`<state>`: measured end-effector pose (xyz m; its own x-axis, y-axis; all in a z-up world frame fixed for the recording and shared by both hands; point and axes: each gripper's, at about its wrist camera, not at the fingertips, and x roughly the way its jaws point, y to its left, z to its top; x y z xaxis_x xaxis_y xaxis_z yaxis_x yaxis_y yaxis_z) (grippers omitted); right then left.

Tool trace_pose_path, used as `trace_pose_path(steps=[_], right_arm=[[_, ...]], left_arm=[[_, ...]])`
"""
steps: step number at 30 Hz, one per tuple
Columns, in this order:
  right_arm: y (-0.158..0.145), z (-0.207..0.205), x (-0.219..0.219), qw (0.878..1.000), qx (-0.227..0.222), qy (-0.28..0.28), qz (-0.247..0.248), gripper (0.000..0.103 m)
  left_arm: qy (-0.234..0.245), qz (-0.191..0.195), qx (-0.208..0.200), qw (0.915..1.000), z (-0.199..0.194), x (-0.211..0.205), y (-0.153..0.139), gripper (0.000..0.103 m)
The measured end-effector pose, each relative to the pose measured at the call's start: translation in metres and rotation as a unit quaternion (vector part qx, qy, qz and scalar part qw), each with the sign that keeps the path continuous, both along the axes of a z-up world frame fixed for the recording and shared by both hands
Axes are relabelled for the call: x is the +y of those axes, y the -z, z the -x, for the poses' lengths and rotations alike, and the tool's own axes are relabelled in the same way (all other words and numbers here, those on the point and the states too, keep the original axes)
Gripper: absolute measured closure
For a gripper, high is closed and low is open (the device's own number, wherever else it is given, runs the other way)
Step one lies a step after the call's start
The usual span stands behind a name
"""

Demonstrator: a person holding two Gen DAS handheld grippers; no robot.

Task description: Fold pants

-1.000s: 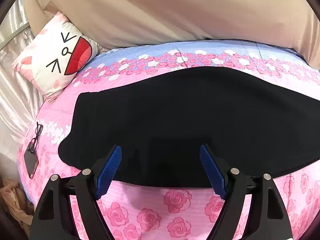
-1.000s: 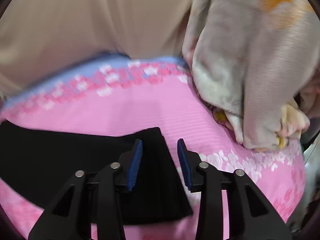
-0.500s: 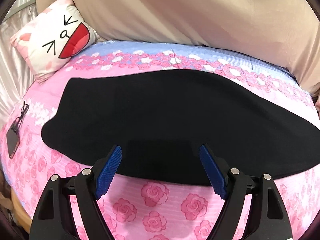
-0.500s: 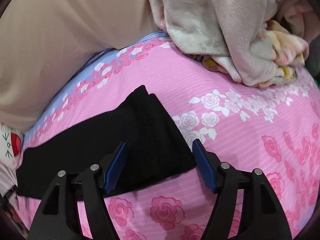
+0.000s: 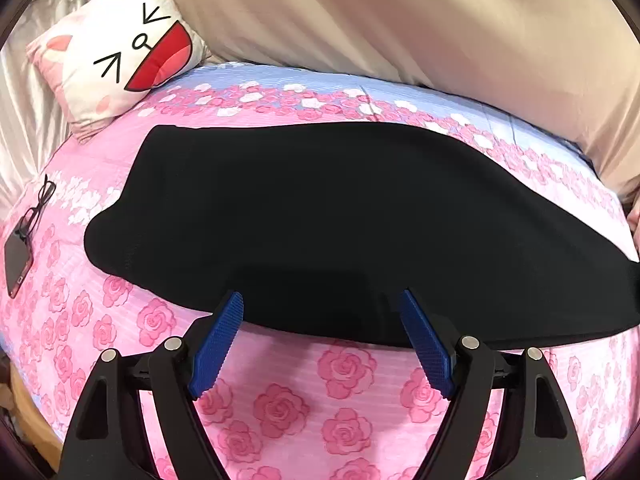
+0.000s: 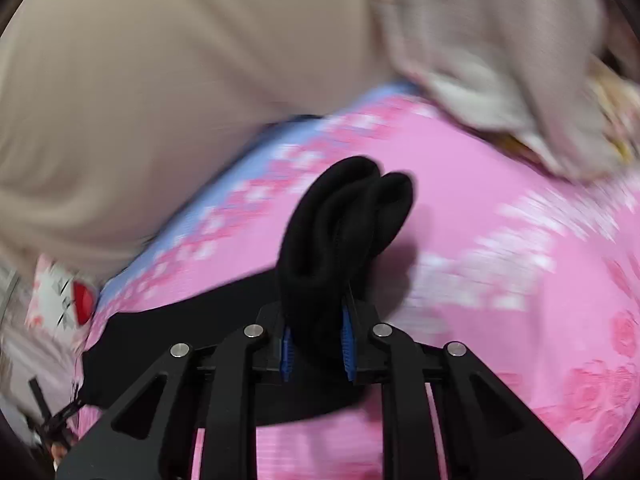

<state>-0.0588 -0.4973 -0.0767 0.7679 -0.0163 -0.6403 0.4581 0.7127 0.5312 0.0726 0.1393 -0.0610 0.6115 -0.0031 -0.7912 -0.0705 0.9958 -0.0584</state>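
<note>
The black pants point(image 5: 320, 216) lie flat and lengthwise across the pink rose bedsheet point(image 5: 304, 396). My left gripper point(image 5: 322, 340) is open and empty, its blue pads just over the pants' near edge. My right gripper point(image 6: 316, 344) is shut on the leg end of the pants point(image 6: 340, 232), which stands up bunched between the pads, lifted off the sheet. The rest of the pants point(image 6: 192, 320) trails left on the bed.
A cat-face pillow point(image 5: 116, 48) sits at the far left. Glasses point(image 5: 40, 204) and a phone point(image 5: 16, 256) lie at the left bed edge. A beige cover point(image 5: 400, 20) runs along the back. A crumpled blanket point(image 6: 520, 60) lies at the far right.
My right gripper was open over the pants' leg end; it has shut on it and lifted it, moving fast. My left gripper stayed open and drifted slightly along the near edge.
</note>
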Motion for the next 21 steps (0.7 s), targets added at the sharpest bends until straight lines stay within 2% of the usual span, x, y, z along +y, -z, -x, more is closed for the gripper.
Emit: trace_pose_path(steps=[4, 8, 11, 15, 18, 21], right_arm=[[-0.039, -0.052, 0.067, 0.996, -0.028, -0.083, 0.034, 0.085], [-0.057, -0.117, 0.156, 0.98, -0.03, -0.184, 0.064, 0.085], [-0.053, -0.152, 0.213, 0.967, -0.015, -0.238, 0.084, 0.085], [-0.037, -0.188, 0.284, 0.949, 0.014, -0.295, 0.11, 0.085], [-0.022, -0.196, 0.313, 0.94, 0.034, -0.315, 0.128, 0.085], [-0.008, -0.201, 0.331, 0.931, 0.055, -0.328, 0.148, 0.085]], left_arm=[[-0.005, 0.026, -0.007, 0.9996, 0.003, 0.015, -0.001, 0.025], [-0.009, 0.053, -0.014, 0.9985, 0.006, 0.03, -0.003, 0.025], [-0.009, 0.059, -0.027, 0.9979, 0.009, 0.039, -0.008, 0.025], [-0.01, 0.042, -0.043, 0.9982, 0.014, 0.048, -0.015, 0.025], [-0.012, 0.028, -0.053, 0.9981, 0.017, 0.052, -0.018, 0.025], [-0.009, 0.034, -0.056, 0.9978, 0.018, 0.056, -0.018, 0.025]])
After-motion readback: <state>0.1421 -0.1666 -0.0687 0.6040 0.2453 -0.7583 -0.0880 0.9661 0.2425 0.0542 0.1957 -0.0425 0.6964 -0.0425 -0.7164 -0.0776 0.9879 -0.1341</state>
